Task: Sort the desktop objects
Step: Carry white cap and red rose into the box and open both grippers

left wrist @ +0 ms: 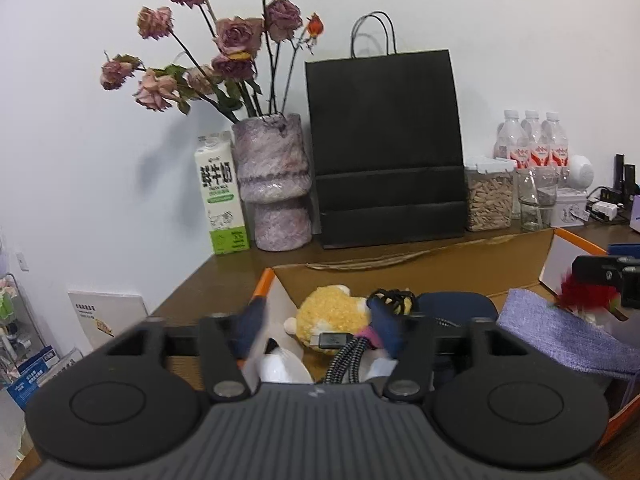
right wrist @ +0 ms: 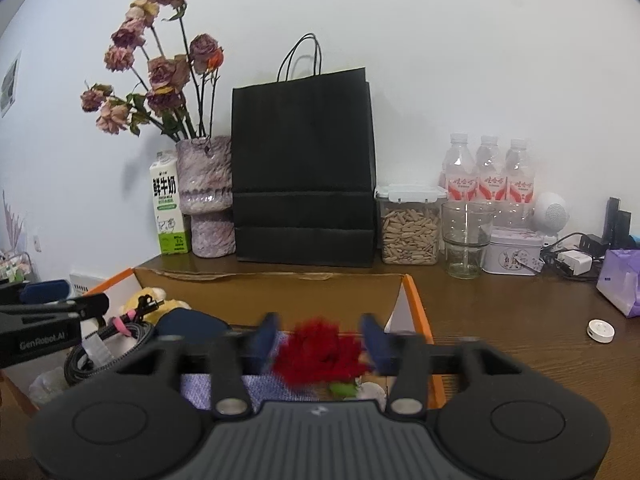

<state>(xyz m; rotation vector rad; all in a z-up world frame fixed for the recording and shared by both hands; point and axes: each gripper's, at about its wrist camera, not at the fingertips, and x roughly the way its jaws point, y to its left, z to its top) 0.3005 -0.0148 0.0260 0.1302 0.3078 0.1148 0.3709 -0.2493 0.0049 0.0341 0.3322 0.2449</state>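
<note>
Item: cardboard box with orange-edged flaps, on the brown desk, receiving sorted goods. Contents, left half: yellow plush toy, coiled braided cable with its plug uppermost, a dark blue pouch. Contents, right half: lilac knitted cloth, red artificial flower lying on it. Left gripper: jaws spread wide either side of the cable, pads apparently clear of it, nothing held. Right gripper: jaws spread wide around the flower, gaps visible both sides, nothing held. Step judged: release into the box, both items deposited. Next move calls for lifting both grippers straight out without snagging cable or petals, then seeking loose items such as the small white disc.
</note>
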